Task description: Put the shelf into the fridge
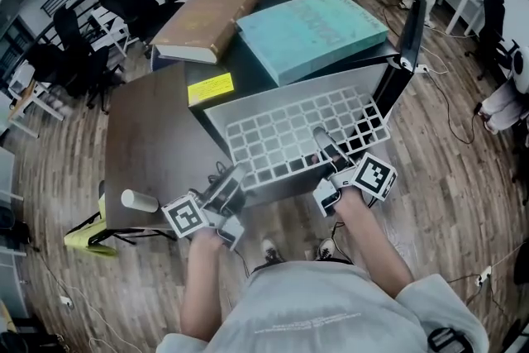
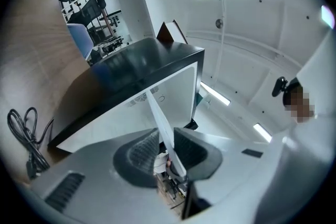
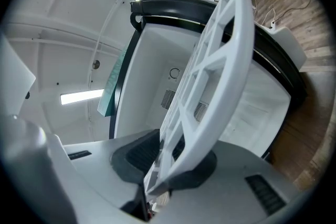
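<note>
Two grips: left tongs (image 2: 167, 147), right tongs (image 3: 170, 157) clamp shelf (image 1: 273, 105), seemingly partway inside open fridge (image 3: 149, 81).

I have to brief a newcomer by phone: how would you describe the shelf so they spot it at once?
Find the black-topped fridge mid-room, with a brown book and a teal book on top. In front of it, held by the left tongs and right tongs, is the shelf: a pale flat panel. Only it has a grid of square openings.
</note>
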Motion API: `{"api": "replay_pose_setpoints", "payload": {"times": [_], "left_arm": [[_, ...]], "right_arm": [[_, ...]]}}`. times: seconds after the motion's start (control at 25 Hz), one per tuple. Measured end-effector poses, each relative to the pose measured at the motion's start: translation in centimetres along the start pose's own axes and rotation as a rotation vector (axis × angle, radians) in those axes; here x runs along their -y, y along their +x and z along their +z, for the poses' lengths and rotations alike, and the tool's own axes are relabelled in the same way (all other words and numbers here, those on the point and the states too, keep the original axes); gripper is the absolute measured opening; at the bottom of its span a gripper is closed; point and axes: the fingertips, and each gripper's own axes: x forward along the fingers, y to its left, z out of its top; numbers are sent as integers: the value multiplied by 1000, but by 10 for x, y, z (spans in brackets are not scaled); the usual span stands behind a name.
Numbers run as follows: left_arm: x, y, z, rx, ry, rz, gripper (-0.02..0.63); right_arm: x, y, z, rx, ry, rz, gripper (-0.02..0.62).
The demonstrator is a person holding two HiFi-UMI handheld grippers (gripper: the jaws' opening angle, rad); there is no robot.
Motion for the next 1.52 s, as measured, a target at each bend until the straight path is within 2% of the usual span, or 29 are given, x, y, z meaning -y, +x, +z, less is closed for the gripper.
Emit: {"api": "replay_pose_setpoints", "payload": {"times": [0.2,0.44,0.6,0.92,1.08,1.12,1.24,1.32,1.4,1.52], "left_arm": [[-2,-8,1,-12,100,59,87],[-2,-3,5,53,18,49,80],[-6,-2,6,43,32,73,80],[-8,5,19,67,21,93,81],[-7,7,21,79,19,105,81],[-7,6,21,75,49,117,81],[-5,-1,21,56,211,166,99],[-2,-6,21,52,308,195,131],[-1,-12,19,32,449,236,151],[5,-18,15,-18,690,293,187]], "right_arm": [[-3,2,1,2,-4,20,74],[2,2,0,7,-4,-18,73],[1,4,0,19,1,-5,74],[3,15,5,18,3,-46,74],[-8,22,6,23,4,9,74],[-8,21,5,20,-4,13,74],[-8,15,4,2,-76,-4,82],[-6,9,5,-14,-137,-20,117],[-2,2,6,-32,-156,-37,138],[-1,-12,6,-53,-175,-14,141]]}}
